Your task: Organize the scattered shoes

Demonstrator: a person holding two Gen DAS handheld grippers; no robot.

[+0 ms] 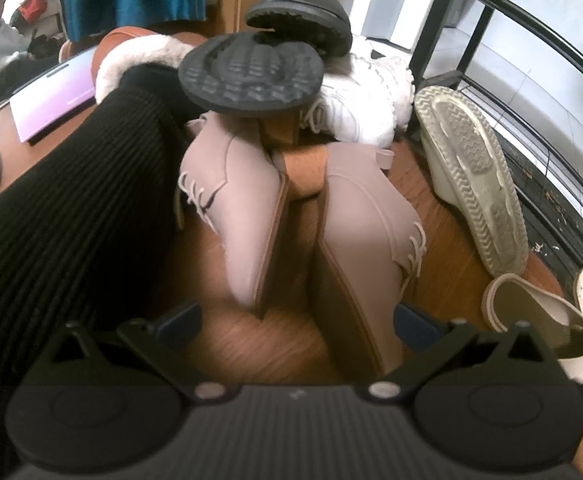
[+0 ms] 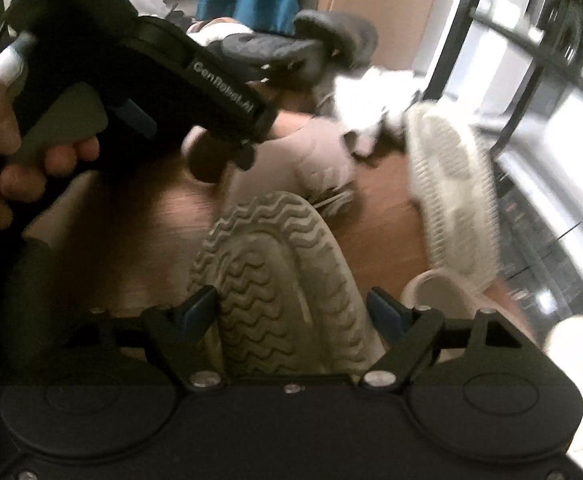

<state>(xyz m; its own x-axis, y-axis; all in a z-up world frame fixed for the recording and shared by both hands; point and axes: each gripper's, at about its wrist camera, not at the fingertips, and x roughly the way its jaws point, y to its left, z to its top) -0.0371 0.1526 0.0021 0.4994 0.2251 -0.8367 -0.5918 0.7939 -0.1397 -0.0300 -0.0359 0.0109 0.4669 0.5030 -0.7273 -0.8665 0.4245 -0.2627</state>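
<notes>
Shoes lie scattered on a wooden floor [image 1: 251, 344]. In the left wrist view my left gripper [image 1: 297, 320] is open, its fingers either side of the toe of a pink lace-up heeled shoe [image 1: 367, 232]; its mate [image 1: 235, 204] lies just left. In the right wrist view my right gripper [image 2: 291, 312] is open around a cream sneaker [image 2: 283, 280] that lies sole-up between the fingers; whether they touch it is unclear. A second cream sneaker [image 2: 451, 200] lies on its side to the right, and it also shows in the left wrist view [image 1: 475, 180].
Black-soled shoes [image 1: 251, 68], a fur-lined brown boot [image 1: 139, 56] and white sneakers [image 1: 363, 96] pile up behind. A black ribbed boot [image 1: 71, 208] lies left. A black metal shoe rack [image 1: 531, 60] stands right. Cream slip-ons [image 1: 539, 320] lie near right. The left gripper's body [image 2: 131, 80] crosses the right view.
</notes>
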